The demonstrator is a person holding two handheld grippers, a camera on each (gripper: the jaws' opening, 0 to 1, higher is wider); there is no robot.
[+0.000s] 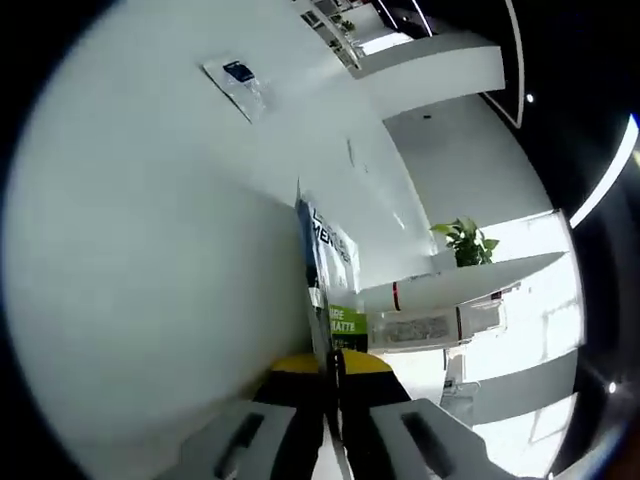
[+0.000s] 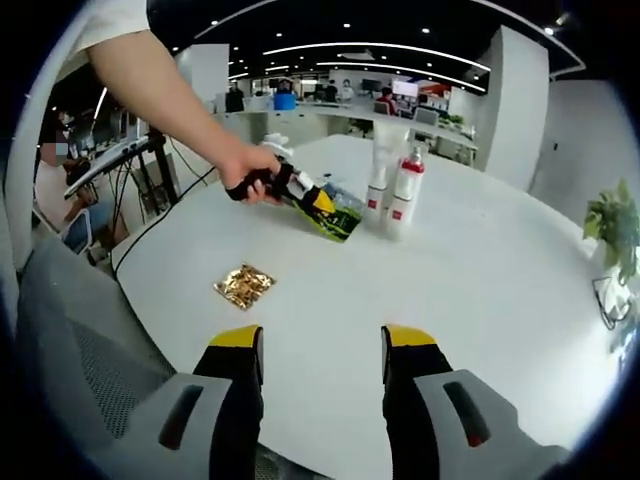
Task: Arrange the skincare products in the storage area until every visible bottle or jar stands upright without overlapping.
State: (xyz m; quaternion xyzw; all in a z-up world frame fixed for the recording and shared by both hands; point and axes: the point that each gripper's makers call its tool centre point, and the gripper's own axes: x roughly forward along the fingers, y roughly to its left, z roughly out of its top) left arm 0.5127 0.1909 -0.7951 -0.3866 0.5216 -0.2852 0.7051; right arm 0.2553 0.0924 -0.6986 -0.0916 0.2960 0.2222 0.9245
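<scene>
In the left gripper view my left gripper (image 1: 330, 365) is shut on a flat green, blue and white packet (image 1: 322, 255), seen edge-on above the white table (image 1: 150, 260). Beyond it stand a white tube (image 1: 440, 287) and a clear bottle with a red cap (image 1: 425, 328). In the right gripper view a hand holds that left gripper (image 2: 318, 202) with the green packet (image 2: 338, 222) just above the table, left of the upright white tube (image 2: 381, 170) and the red-capped bottle (image 2: 405, 198). My right gripper (image 2: 322, 345) hangs open over the near table with nothing between its jaws.
A gold sachet (image 2: 243, 286) lies on the table (image 2: 480, 290) ahead of the right gripper. A small clear sachet with a blue top (image 1: 240, 82) lies farther off. A potted plant (image 2: 612, 225) stands at the right edge. A grey chair (image 2: 70, 340) is near left.
</scene>
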